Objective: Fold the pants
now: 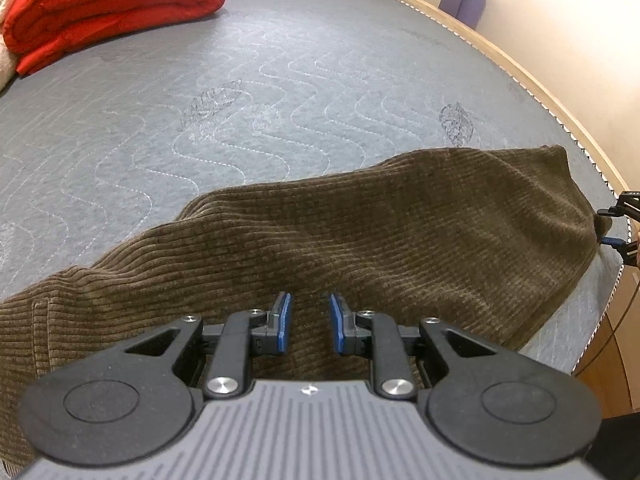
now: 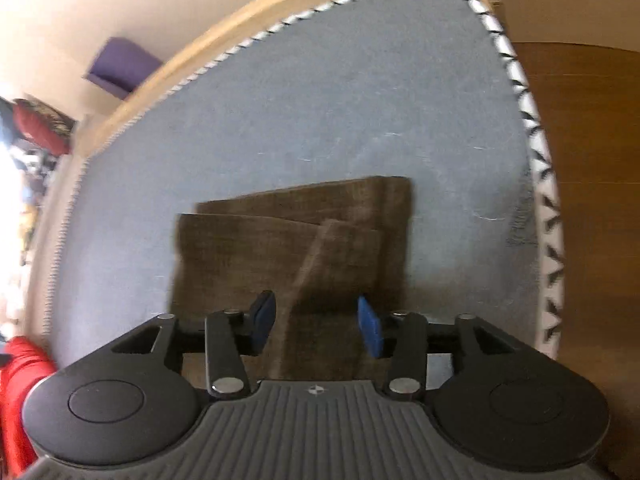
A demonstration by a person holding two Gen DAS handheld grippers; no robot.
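Observation:
Brown corduroy pants (image 1: 360,240) lie lengthwise across the grey quilted mattress (image 1: 280,100). My left gripper (image 1: 309,320) hovers over their near edge; its blue pads stand a narrow gap apart, with ribbed fabric showing below and nothing pinched. In the right wrist view the stacked leg ends (image 2: 320,248) lie flat near the mattress corner. My right gripper (image 2: 316,322) is open just above them, its pads wide apart and touching no cloth. The right gripper (image 1: 610,227) also shows at the far right edge of the left wrist view, beside the pants' hem.
A folded red quilt (image 1: 112,8) lies at the mattress's far left corner. A wooden bed frame (image 1: 520,64) runs along the wall side, with a purple item (image 1: 464,0) against the wall. The corded mattress edge (image 2: 548,200) borders brown wooden floor (image 2: 592,160).

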